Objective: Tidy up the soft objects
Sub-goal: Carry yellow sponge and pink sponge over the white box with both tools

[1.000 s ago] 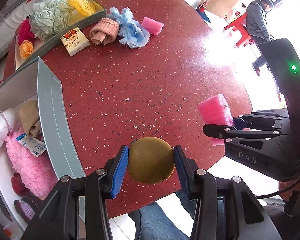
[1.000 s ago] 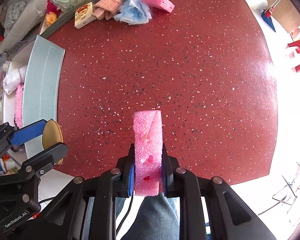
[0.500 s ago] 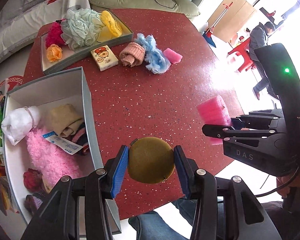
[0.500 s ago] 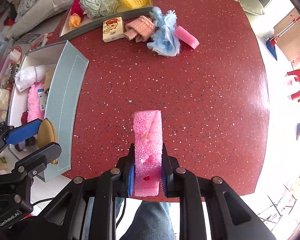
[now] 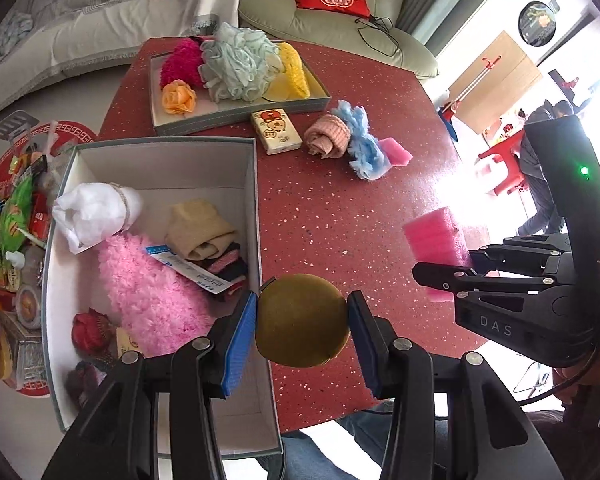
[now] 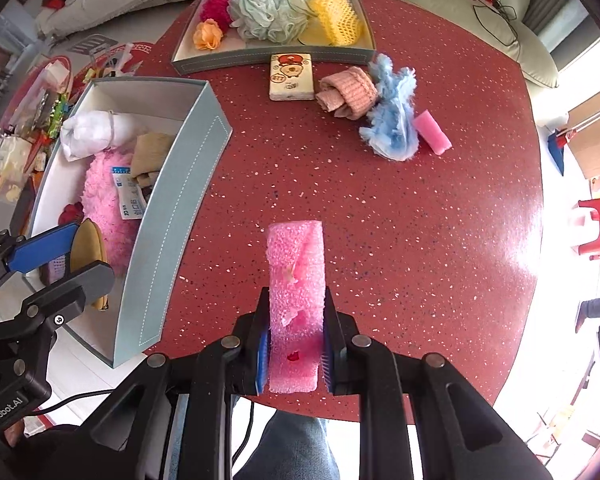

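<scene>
Two grips: both tongs are loaded, each pinching one soft item above the red table (image 6: 420, 208).
Left tongs (image 5: 302, 320): pressed onto a round olive-brown pad (image 5: 302, 326); both blue pads touch its rim, disc face toward the camera.
Right tongs (image 6: 294, 354): pressed onto a pink foam block (image 6: 296, 280); the block's long axis runs straight out along the fingers, and its far end sticks out well past the tips.
Deep box (image 5: 256, 216): open-topped, grey-walled, at the table's left edge; it already holds a fluffy pink item, a white bundle and a tan cloth.
Key relation: in the left wrist view the round pad hangs just over the box's right wall, nearly at the opening; in the right wrist view the foam block is over bare table, apart from the box, which lies to its left.
Nearer hand: the left, judged from both views.
Next move, judged: left tongs shift slightly left over the opening and let go; right tongs need a longer leftward carry.
Loose items: a cartoon-printed packet (image 6: 292, 76), a rolled pink cloth (image 6: 348, 92), a blue fluffy piece (image 6: 392, 120) and a small pink foam piece (image 6: 432, 132) lie together at the table's far side, just in front of a shallow tray (image 6: 268, 58).
</scene>
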A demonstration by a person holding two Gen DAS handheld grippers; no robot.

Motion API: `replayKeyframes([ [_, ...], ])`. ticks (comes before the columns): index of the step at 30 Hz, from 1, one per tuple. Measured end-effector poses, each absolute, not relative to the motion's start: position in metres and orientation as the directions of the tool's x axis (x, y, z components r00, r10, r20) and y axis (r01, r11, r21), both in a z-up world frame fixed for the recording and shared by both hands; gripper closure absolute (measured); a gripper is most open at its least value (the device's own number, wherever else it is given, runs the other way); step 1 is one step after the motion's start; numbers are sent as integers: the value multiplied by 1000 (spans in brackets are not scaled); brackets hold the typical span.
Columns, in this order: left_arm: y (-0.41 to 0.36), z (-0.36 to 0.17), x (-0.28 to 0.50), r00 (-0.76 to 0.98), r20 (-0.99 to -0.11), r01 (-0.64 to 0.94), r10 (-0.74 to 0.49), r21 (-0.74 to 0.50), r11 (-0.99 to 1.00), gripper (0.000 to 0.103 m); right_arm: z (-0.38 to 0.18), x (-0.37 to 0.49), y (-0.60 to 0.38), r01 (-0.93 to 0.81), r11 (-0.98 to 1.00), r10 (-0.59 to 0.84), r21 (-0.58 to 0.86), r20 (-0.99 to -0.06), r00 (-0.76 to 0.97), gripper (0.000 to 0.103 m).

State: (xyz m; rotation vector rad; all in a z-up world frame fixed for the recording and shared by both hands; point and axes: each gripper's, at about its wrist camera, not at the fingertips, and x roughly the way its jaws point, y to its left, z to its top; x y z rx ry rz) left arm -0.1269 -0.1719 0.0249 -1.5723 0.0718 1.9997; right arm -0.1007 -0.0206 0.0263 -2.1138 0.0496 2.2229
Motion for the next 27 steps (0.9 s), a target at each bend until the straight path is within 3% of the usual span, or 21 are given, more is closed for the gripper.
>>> replayKeyframes([
  [27,-301,2,-119,-215,-928,-148,304,-277,-949,55,24,-146,-135,208,-978,-29,18,-998,-51,81],
])
